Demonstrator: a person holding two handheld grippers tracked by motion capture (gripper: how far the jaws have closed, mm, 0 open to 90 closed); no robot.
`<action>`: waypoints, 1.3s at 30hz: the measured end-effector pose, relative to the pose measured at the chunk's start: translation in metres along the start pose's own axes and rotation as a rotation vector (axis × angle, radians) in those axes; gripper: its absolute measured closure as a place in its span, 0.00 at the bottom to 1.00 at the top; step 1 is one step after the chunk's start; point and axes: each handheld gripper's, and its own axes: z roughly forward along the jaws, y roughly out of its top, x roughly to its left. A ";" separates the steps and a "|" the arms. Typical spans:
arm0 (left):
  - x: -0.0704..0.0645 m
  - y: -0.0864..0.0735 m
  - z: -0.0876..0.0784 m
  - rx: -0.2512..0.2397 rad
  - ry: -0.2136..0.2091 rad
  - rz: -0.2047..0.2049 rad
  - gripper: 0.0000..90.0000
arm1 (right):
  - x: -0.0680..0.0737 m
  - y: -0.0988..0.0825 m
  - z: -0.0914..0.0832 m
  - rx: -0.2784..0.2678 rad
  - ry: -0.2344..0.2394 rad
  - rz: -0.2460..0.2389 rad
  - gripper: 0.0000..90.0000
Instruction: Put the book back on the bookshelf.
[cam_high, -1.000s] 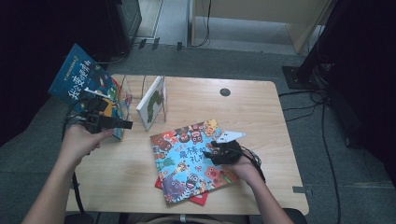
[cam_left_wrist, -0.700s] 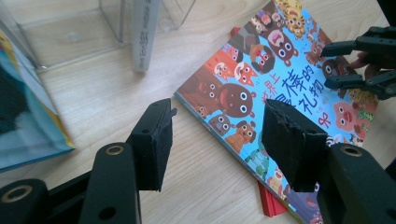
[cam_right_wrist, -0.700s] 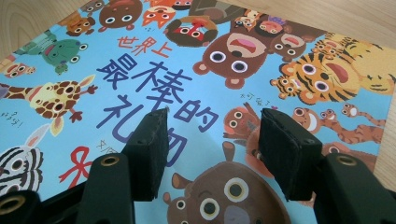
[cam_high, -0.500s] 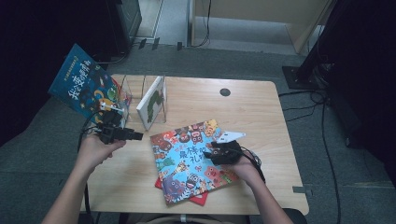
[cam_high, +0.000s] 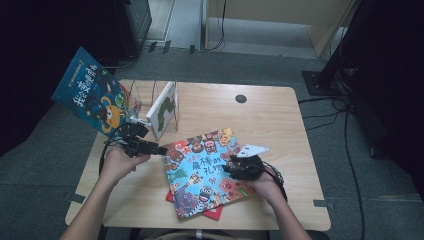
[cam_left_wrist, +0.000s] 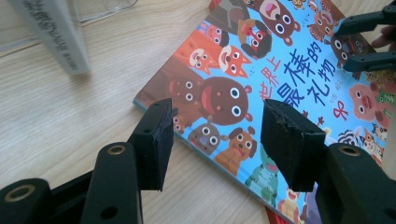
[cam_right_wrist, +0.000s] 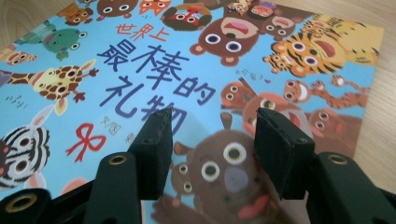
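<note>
Left gripper (cam_left_wrist: 215, 135): jaws apart, nothing between, poised just over the picture book's (cam_high: 205, 172) edge.
Right gripper (cam_right_wrist: 210, 140): jaws apart, just closing a little, over the cover; contact hard to tell.
Picture book: flat on the table (cam_high: 280, 120), mid-front.
Red book (cam_high: 212, 214): mostly hidden underneath.
Blue book (cam_high: 92, 97): leaning at the table's left corner.
</note>
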 end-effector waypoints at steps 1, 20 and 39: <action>-0.001 0.001 0.003 0.002 -0.002 0.007 0.50 | 0.000 -0.001 -0.001 -0.003 -0.001 0.003 0.53; -0.008 0.011 0.040 0.036 -0.041 0.096 0.50 | 0.011 -0.040 -0.040 -0.042 -0.088 0.054 0.54; -0.010 0.011 0.043 0.032 -0.057 0.121 0.49 | 0.015 -0.075 -0.078 -0.016 -0.090 0.079 0.43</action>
